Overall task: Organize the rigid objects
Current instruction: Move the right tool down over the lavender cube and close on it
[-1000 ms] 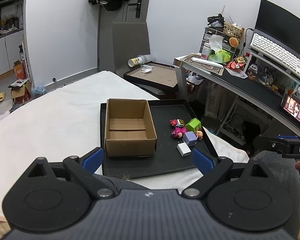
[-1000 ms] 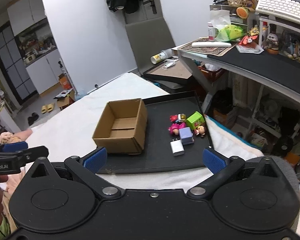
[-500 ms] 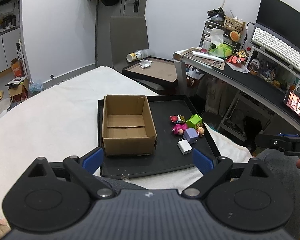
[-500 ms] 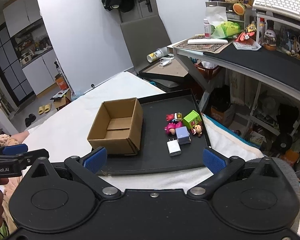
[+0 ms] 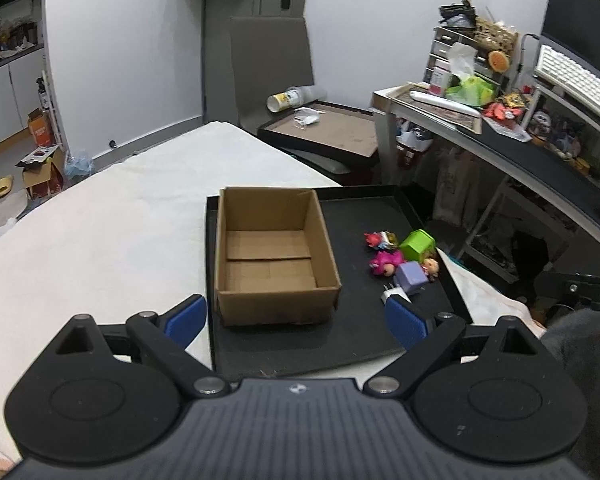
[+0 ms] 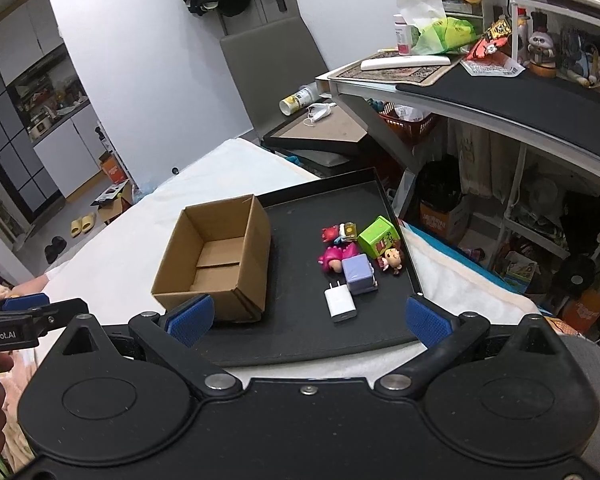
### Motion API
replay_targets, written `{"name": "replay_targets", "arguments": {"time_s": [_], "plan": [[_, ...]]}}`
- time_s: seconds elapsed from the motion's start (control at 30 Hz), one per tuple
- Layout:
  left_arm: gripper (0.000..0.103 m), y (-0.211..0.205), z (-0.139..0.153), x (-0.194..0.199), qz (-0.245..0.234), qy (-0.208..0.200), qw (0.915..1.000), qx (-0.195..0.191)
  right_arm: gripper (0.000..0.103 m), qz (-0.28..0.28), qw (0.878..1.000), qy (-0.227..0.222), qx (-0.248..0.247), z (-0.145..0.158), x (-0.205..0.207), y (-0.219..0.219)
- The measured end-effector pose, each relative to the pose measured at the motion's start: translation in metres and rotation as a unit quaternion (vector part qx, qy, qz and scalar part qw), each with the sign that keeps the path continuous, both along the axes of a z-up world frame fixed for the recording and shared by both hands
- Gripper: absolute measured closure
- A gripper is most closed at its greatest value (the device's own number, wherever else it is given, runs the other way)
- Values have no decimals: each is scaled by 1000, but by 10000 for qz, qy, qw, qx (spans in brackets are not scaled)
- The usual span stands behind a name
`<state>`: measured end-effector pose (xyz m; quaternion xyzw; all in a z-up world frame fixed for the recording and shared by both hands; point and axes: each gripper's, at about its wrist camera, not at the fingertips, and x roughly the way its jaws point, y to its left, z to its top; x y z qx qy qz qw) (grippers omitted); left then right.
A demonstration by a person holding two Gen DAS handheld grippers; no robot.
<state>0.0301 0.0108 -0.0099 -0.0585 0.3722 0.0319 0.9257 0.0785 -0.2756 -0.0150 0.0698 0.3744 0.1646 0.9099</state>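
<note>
An empty open cardboard box (image 5: 274, 256) (image 6: 216, 258) sits on the left of a black tray (image 5: 340, 340) (image 6: 312, 344) on a white bed. To its right lie a white charger (image 6: 340, 302), a purple cube (image 6: 359, 274) (image 5: 410, 276), a green cube (image 6: 378, 237) (image 5: 417, 245), a pink toy (image 6: 334, 258) (image 5: 386, 262), a small doll (image 6: 392, 260) and a red figure (image 6: 332, 234). My left gripper (image 5: 296, 318) is open and empty, close before the box. My right gripper (image 6: 306, 316) is open and empty, just short of the charger.
A desk (image 6: 500, 92) with clutter and a keyboard stands at the right, with storage beneath. A second tray (image 5: 328, 132) with a cup lies beyond the bed by a grey chair (image 5: 272, 68). White bed surface (image 5: 100, 232) spreads to the left.
Both grippers have moved forward and lower toward the tray; the box and toys look larger. Nothing was grasped, and both stay open.
</note>
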Motion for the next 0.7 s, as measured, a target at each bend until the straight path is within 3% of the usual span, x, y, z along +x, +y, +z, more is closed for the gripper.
{"name": "replay_targets", "arguments": {"time_s": [0.7], "plan": [[8, 56, -51, 67, 664, 484, 9965, -127, 0, -189, 9985, 506, -96, -44, 82, 3]]}}
